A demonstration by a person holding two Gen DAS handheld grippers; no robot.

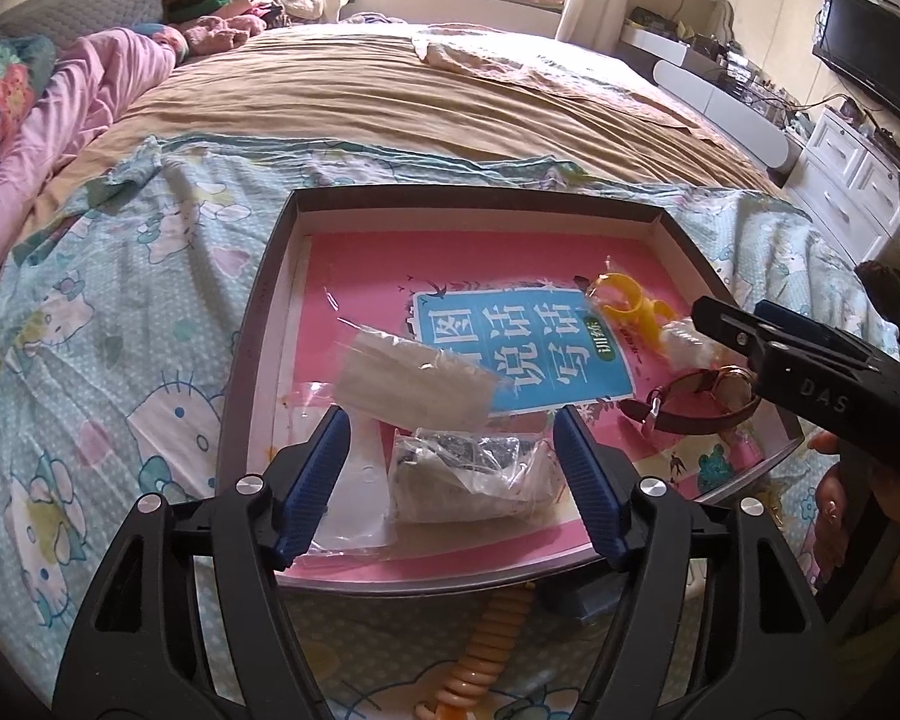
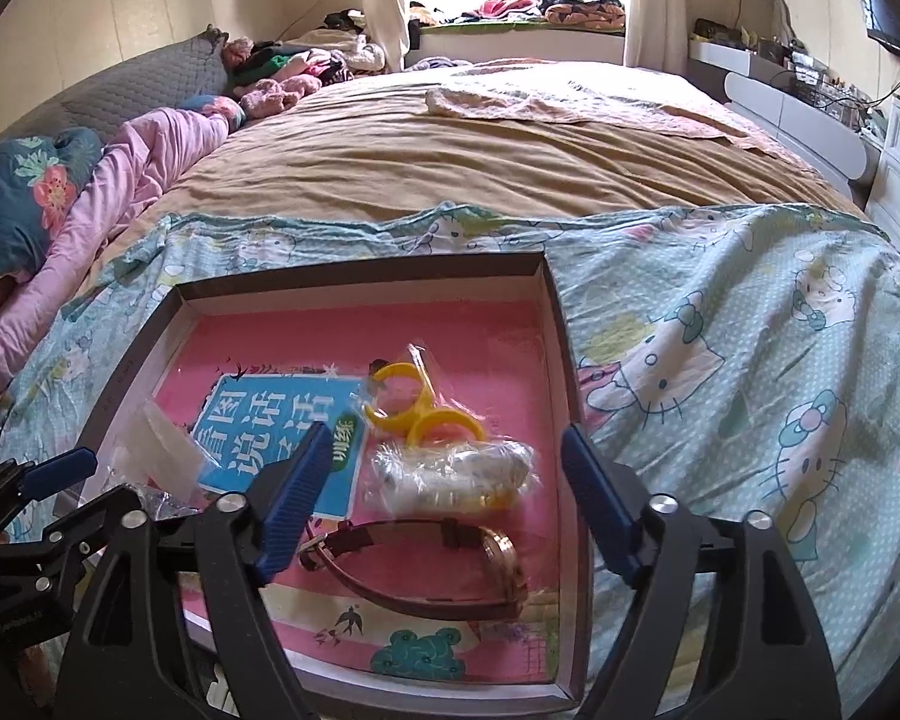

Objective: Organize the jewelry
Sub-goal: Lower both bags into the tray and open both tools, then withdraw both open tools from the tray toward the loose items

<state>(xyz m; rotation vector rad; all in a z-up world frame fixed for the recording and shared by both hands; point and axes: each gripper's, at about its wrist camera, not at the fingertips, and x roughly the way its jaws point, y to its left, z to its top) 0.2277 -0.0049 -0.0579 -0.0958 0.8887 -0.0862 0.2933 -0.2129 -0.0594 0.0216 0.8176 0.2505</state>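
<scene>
While the shallow box [image 1: 258,324] is sitting on the cartoon-print sheet [image 1: 90,312] at the foot of the bed, both grippers are hovering over its near edge. At the left, the left gripper [image 1: 450,480] is hanging with its blue pads [image 1: 312,480] spread apart, gripping nothing. A clear bag of dark jewelry [image 1: 468,474] is lying directly between the pads, apart from both, with a pale folded packet [image 1: 414,378] lying just beyond it on the pink book [image 1: 498,258] lining the box. Further right, a bagged yellow plastic piece [image 2: 417,402] and a bag of pale beads [image 2: 450,471] are resting near the box's right wall. The right gripper [image 2: 444,504] is also standing wide open and empty, and the brown-strapped watch [image 2: 426,570] is lying on its side just below and between its fingers [image 2: 600,510], touching neither one.
</scene>
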